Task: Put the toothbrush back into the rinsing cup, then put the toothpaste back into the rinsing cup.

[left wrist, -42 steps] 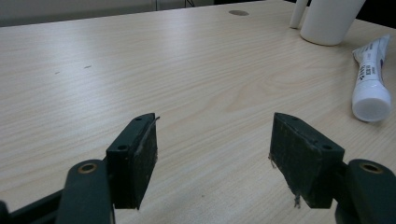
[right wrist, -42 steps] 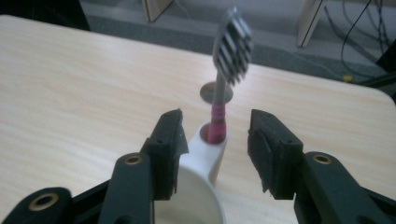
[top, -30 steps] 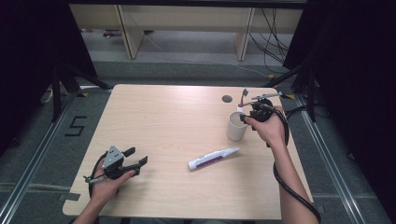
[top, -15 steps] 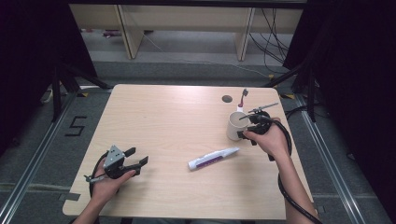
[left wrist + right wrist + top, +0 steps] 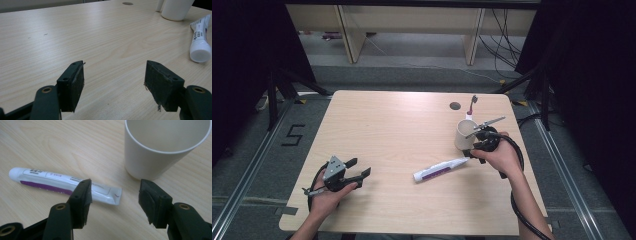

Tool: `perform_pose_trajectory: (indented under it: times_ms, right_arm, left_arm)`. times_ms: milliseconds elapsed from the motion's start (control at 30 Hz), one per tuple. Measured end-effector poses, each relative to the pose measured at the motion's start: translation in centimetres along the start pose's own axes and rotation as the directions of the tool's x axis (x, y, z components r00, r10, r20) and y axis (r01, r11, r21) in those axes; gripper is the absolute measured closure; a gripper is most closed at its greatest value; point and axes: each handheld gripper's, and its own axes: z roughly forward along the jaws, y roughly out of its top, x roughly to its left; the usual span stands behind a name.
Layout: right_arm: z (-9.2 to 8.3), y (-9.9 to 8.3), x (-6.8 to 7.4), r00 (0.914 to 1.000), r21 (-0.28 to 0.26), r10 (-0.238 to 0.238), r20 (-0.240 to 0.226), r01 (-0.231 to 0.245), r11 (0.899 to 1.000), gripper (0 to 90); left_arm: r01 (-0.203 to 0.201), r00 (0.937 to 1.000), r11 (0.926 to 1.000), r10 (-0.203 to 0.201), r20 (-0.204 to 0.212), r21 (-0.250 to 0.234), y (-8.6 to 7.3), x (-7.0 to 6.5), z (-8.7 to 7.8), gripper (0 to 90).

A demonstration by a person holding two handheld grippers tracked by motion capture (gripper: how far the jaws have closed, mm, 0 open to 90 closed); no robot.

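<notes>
Nearest, at about 7 o'clock on the wooden table (image 5: 402, 135): left gripper (image 5: 360, 168), held in the person's left hand (image 5: 328, 197). It rests low by the near left edge, jaws pointing toward 3 o'clock. In the left gripper view its jaws stand wide apart with bare wood between them; released, nothing gripped.

Mid-table, roughly 4 o'clock from centre: the toothpaste tube (image 5: 440, 169), white with a purple stripe, lying flat. Cap end toward 8 o'clock, crimped tail toward 2 o'clock. In the left gripper view the white cap faces that camera at far right.

At 3 o'clock: right gripper (image 5: 470, 151), in the person's right hand (image 5: 499, 156), jaws aimed down and toward the tube's tail. Its jaws have just been opening. In the right gripper view they are spread; the left jaw sits in front of the tube near its crimped end, the right jaw below the cup's base. Pads press on nothing; released. Whether a jaw touches the tube, cannot tell.

Just beyond, about 2 o'clock: white cup (image 5: 464, 133), upright, close to the tube's tail but apart from it. Behind the cup a toothbrush (image 5: 472, 104) stands up. Farther still, a round hole (image 5: 455, 106) in the tabletop near the far edge.
</notes>
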Motion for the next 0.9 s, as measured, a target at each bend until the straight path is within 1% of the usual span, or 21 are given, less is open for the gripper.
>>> perform_pose_trajectory:
  times_ms: [100, 133, 167, 200, 233, 267, 300, 367, 433, 467, 567, 600, 633, 667, 700, 733, 767, 800, 833, 867, 900]
  right_arm:
    - [0.02, -0.37, -0.31, 0.9999, -0.004, -0.017, -0.001, 0.017, 1.000, 44.5]
    - [0.00, -0.50, -0.22, 1.0000, -0.004, -0.003, 0.002, 0.003, 1.000, 44.4]
    - [0.03, -0.60, -0.20, 1.0000, -0.003, -0.005, -0.001, 0.005, 1.000, 44.5]
    - [0.06, -0.66, -0.31, 0.9998, 0.000, -0.020, -0.005, 0.020, 1.000, 44.5]
    - [0.05, -0.71, -0.28, 0.9998, 0.008, -0.021, -0.007, 0.021, 1.000, 44.5]
    - [0.10, -0.74, -0.13, 0.9998, 0.015, -0.017, -0.005, 0.018, 1.000, 44.4]
    - [0.18, -0.74, -0.17, 0.9994, 0.013, -0.034, -0.002, 0.034, 0.999, 44.4]
    - [0.31, -0.75, -0.12, 0.9985, 0.015, -0.054, -0.004, 0.054, 0.998, 44.1]
    - [0.41, -0.79, 0.14, 0.9978, 0.027, -0.065, -0.009, 0.065, 0.998, 43.4]
    - [0.39, -0.74, -0.01, 0.9952, 0.027, -0.097, -0.014, 0.097, 0.995, 43.1]
    - [0.36, -0.62, 0.08, 0.9917, 0.042, -0.128, -0.009, 0.129, 0.991, 41.4]
    - [0.41, -0.55, 0.17, 0.9920, 0.049, -0.126, 0.003, 0.126, 0.991, 40.7]
    - [0.36, -0.54, 0.24, 0.9897, 0.050, -0.142, -0.016, 0.143, 0.989, 40.5]
    - [0.23, -0.49, 0.22, 0.9893, 0.062, -0.146, 0.009, 0.145, 0.988, 40.2]
    - [0.20, -0.49, 0.23, 0.9858, 0.059, -0.167, -0.020, 0.168, 0.984, 39.7]
    - [0.06, -0.48, 0.24, 0.9820, 0.062, -0.188, -0.023, 0.189, 0.980, 39.5]
    - [0.02, -0.44, 0.14, 0.9762, 0.057, -0.215, -0.024, 0.216, 0.975, 39.3]
    - [-0.06, -0.41, 0.33, 0.9804, 0.086, -0.196, -0.015, 0.197, 0.977, 38.7]
    - [0.24, -0.28, 0.01, 0.9668, 0.062, -0.254, -0.029, 0.255, 0.965, 38.4]
    - [0.18, -0.13, -0.05, 0.9565, 0.065, -0.290, -0.030, 0.292, 0.954, 38.4]
    - [0.15, -0.05, -0.03, 0.9543, 0.079, -0.297, -0.034, 0.299, 0.951, 38.4]
  left_arm:
    - [0.005, 1.0000, 1.0000, -0.005, 0.001, -0.001, 0.00, 0.04, 0.00, 31.8]
    - [0.003, 1.0000, 1.0000, -0.003, 0.001, -0.002, 0.00, 0.06, -0.01, 31.8]
    - [0.001, 1.0000, 1.0000, -0.001, 0.002, -0.003, 0.00, 0.08, -0.02, 31.8]
    - [0.000, 1.0000, 1.0000, 0.000, 0.002, -0.003, 0.00, 0.08, -0.05, 31.7]
    - [0.039, 0.9992, 0.9992, -0.039, -0.006, -0.008, -0.13, -0.17, -0.04, 31.7]
    - [0.040, 0.9992, 0.9992, -0.040, 0.000, -0.006, -0.12, -0.17, -0.10, 31.7]
    - [0.040, 0.9992, 0.9992, -0.040, 0.000, -0.008, -0.13, -0.17, -0.11, 31.7]
    - [-0.008, 1.0000, 0.9999, 0.008, 0.005, -0.014, -0.02, 0.04, -0.13, 31.7]
    - [-0.003, 1.0000, 0.9999, 0.003, 0.007, -0.013, -0.04, -0.05, -0.13, 31.7]
    - [-0.002, 1.0000, 0.9999, 0.002, 0.006, -0.011, -0.04, -0.07, -0.13, 31.7]
    - [-0.016, 0.9998, 0.9998, 0.016, 0.006, -0.014, -0.03, -0.04, -0.16, 31.7]
    - [-0.014, 0.9999, 0.9998, 0.014, 0.007, -0.012, -0.04, -0.07, -0.16, 31.7]
    - [-0.012, 0.9999, 0.9999, 0.012, 0.009, -0.010, -0.04, -0.10, -0.17, 31.7]
    - [-0.009, 0.9999, 0.9999, 0.009, 0.010, -0.011, -0.02, -0.13, -0.16, 31.7]
    - [-0.007, 1.0000, 1.0000, 0.007, 0.007, -0.007, 0.05, -0.18, -0.20, 31.7]
    - [-0.014, 0.9998, 0.9999, 0.014, 0.011, -0.010, 0.14, -0.16, -0.19, 31.7]
    - [0.016, 0.9998, 0.9998, -0.016, 0.014, -0.015, 0.18, -0.40, -0.20, 31.6]
    - [0.000, 0.9999, 0.9998, 0.001, 0.014, -0.019, 0.29, -0.35, -0.22, 31.6]
    - [-0.020, 0.9997, 0.9996, 0.020, 0.016, -0.020, 0.44, -0.32, -0.30, 31.6]
    - [0.001, 0.9998, 0.9998, 0.000, 0.021, -0.022, 0.41, -0.44, -0.30, 31.6]
    - [-0.010, 0.9997, 0.9996, 0.011, 0.024, -0.025, 0.50, -0.43, -0.34, 31.6]
